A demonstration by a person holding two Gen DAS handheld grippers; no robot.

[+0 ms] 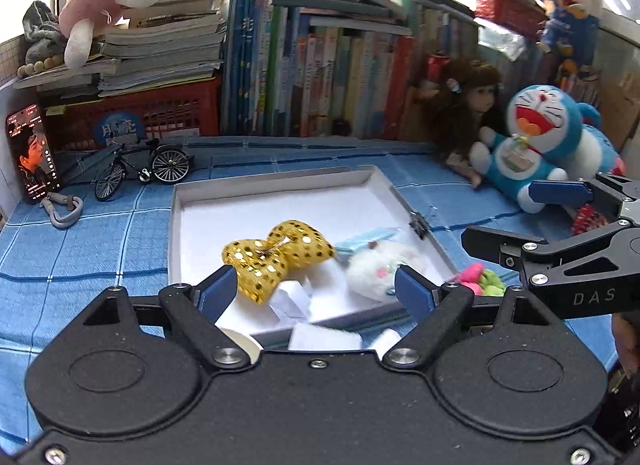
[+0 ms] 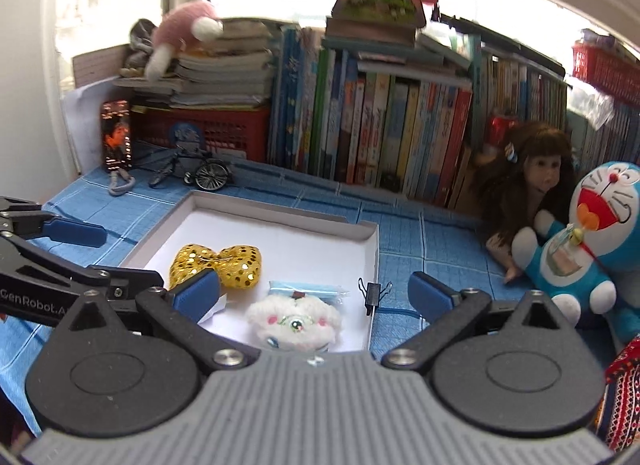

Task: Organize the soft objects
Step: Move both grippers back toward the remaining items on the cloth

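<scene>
A shallow white box (image 1: 276, 185) (image 2: 372, 249) lies on the blue checked cloth. In it lie a gold sequined bow (image 1: 276, 255) (image 2: 218, 263), a white fluffy plush (image 1: 380, 269) (image 2: 296, 323) and a small blue packet (image 1: 366, 241) (image 2: 308, 289). My left gripper (image 1: 316, 291) is open and empty, hovering over the box's near edge; it also shows at the left of the right wrist view (image 2: 120, 261). My right gripper (image 2: 314, 297) is open and empty above the white plush; it also shows at the right of the left wrist view (image 1: 532, 217). A pink and green soft thing (image 1: 480, 279) lies right of the box.
A Doraemon plush (image 1: 548, 145) (image 2: 592, 249) and a brown-haired doll (image 1: 472, 109) (image 2: 532, 177) lean against the row of books (image 2: 400, 125). A model bicycle (image 1: 140, 169), a phone (image 1: 34, 151), a red crate (image 1: 132, 113) and a pink plush (image 1: 100, 5) are at the back left. A black binder clip (image 2: 372, 291) sits on the box's right rim.
</scene>
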